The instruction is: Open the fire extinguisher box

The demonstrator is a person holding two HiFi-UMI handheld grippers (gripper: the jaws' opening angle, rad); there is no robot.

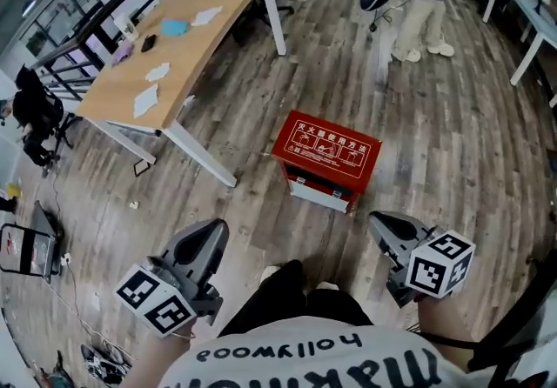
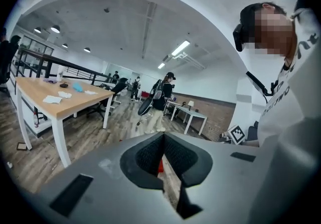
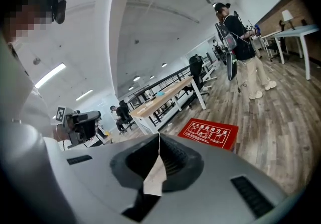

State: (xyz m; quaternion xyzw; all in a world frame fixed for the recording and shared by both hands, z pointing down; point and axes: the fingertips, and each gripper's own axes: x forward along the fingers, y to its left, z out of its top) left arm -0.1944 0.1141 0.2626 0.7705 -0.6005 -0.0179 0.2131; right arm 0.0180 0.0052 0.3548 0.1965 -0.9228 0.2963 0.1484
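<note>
On the wooden floor (image 1: 452, 143), straight ahead of the person's feet, the red fire extinguisher box (image 1: 325, 154) stands with its printed lid facing up and shut flat, so the task looks not yet begun. It sits in open floor, likely so it can be reached from either side.

The left claw (image 1: 211, 232) hangs on the near left of the box and the right claw (image 1: 381, 223) on its near right, both well apart from it and low by the person's body. Each is clenched on nothing: its own view shows the two pads meeting in a thin seam with only floor showing past them. Held shut and slightly nose-down towards the box, they look poised for an approach, not a grip. They will probably need to part before they can take the lid's edge or a latch, which I cannot make out from here.

Beyond the box, to its far left, stands a bench (image 1: 200, 47) with papers on it.
</note>
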